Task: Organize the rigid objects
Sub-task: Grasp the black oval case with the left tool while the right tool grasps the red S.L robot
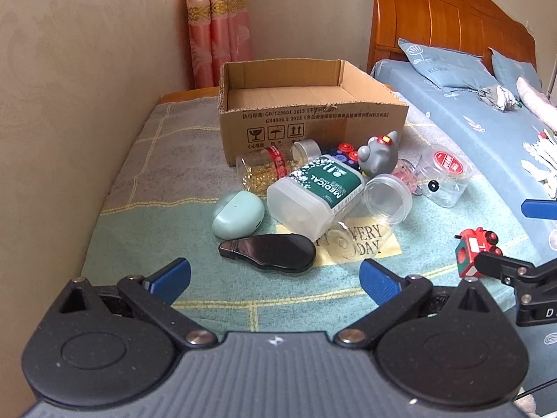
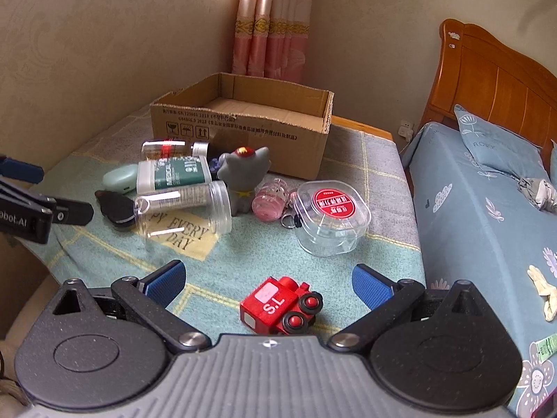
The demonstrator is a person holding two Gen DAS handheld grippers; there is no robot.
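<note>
Both sets of jaws stand spread wide, empty. The cardboard box (image 2: 243, 122) sits open at the far end of the bench, clutter heaped before it. The right gripper (image 2: 268, 284) is nearest the red toy train (image 2: 280, 304), which lies just ahead between its jaws, long axis slanted across the gap; the left gripper (image 1: 275, 277) faces the black case (image 1: 269, 252).

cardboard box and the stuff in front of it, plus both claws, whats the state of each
cardboard box: open, upright, nothing visible inside
left claw: open, holding nothing
right claw: open, holding nothing
red toy train: tipped on its side, between the right claw's fingers
clear jar: lying on its side, looks empty
green-label bottle: lying down
capsule bottle: lying down, capped
square clear container: upright, lid on
</note>
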